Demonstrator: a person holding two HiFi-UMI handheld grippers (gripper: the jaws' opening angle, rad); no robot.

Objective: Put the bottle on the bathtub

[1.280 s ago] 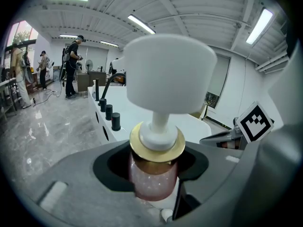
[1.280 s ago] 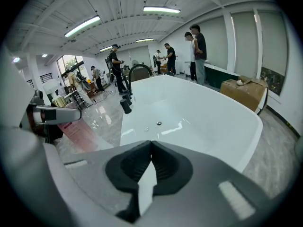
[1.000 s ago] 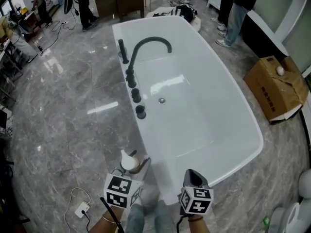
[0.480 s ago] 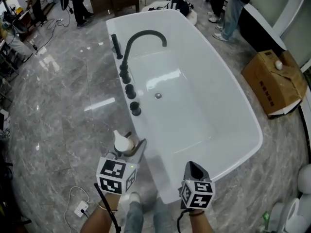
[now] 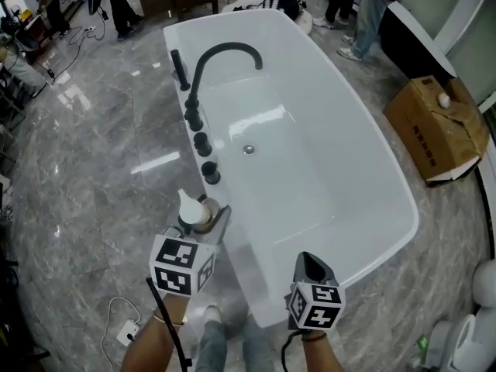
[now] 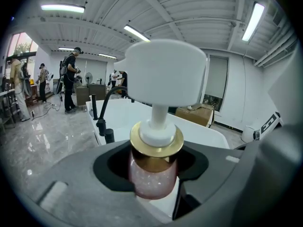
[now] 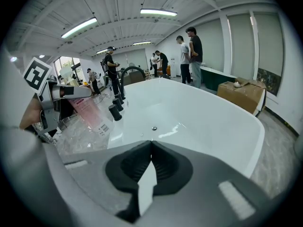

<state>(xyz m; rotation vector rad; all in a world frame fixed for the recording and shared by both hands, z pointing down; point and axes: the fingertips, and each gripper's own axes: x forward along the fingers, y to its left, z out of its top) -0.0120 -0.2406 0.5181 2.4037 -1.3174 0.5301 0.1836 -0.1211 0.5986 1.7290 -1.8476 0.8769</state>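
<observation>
The left tool (image 5: 208,225) has its jaws spread fairly wide and clamped on the bottle (image 6: 150,176). The pads press on the pink, glittery body just under the gold collar. The white pump head stands out beyond the jaw tips, away from the hand. The right gripper view shows the body slanting down and out from that tool, so the bottle hangs tilted, not upright.

The bottle looks stiff and smooth-walled, so it could slip or twist in the pads. The pump and its thin neck are probably the weak part. The body under the collar seems the sound place to hold, and that is where the hold is now. Filled, it is likely moderately heavy, with the weight low in the body.

The right tool (image 7: 150,150) is closed, jaws meeting, with nothing between them.

Just ahead and to the right of the left tool runs the bathtub (image 5: 246,281) rim. Further ahead along it sit the black knobs (image 5: 209,173), with the arched faucet (image 5: 221,53) beyond.
</observation>
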